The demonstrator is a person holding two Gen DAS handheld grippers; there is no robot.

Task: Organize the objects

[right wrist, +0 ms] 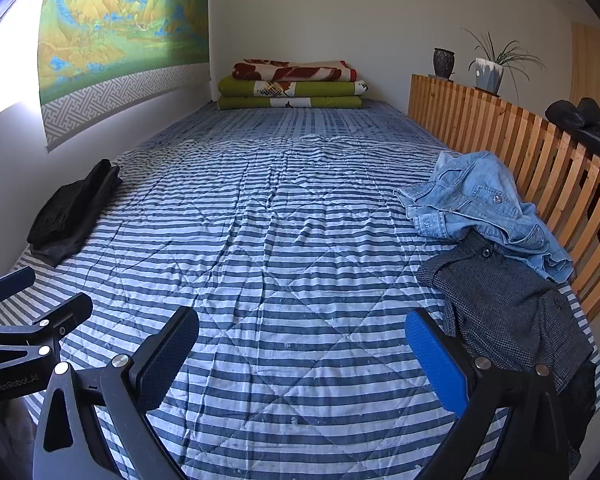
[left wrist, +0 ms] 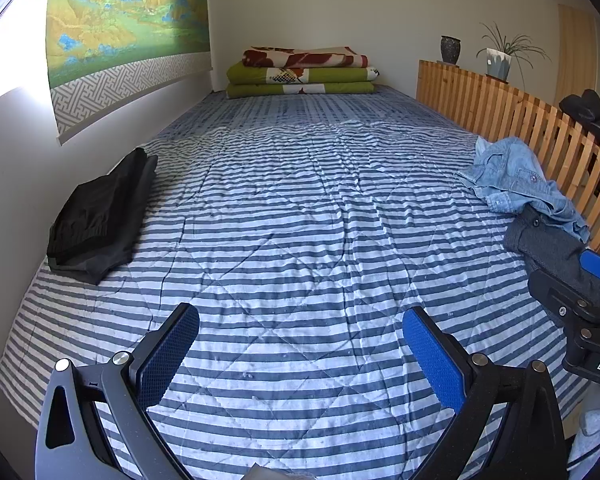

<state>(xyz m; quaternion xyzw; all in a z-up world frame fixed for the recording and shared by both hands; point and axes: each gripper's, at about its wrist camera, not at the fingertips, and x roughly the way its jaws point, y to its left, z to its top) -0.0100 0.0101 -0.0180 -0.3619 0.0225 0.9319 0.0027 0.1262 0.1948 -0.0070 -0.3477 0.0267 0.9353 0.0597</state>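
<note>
I held my left gripper (left wrist: 300, 356) low over the near end of the bed (left wrist: 300, 208), its fingers (left wrist: 168, 356) spread wide with nothing between them but the quilt. The pads were ribbed blue rubber set in matte black brackets with round silver pins. My right gripper (right wrist: 304, 356) hung the same way, fingers (right wrist: 436, 360) spread wide and empty.

The quilt was soft cotton in grey-blue and white stripes, stitched in large diamonds and creased across the middle. On its left edge, against the pale wall, lay a folded black garment (left wrist: 100, 216), a flat rectangular stack with neat edges. On the right side, beside the slatted wooden rail (right wrist: 540, 168), a light blue denim jacket (right wrist: 484, 212) sat crumpled in a loose heap, a metal button showing. Its lower edge lay over a dark grey coat (right wrist: 508, 308) of coarse, speckled weave, which spread toward my right fingers and touched the outer one in view.

At the far end, folded blankets (left wrist: 300, 74) were stacked, green below and red-patterned on top. A landscape scroll (left wrist: 128, 20) hung on the left wall. A dark glazed vase (right wrist: 444, 63) and a potted plant (right wrist: 490, 72) stood on the rail's top.
</note>
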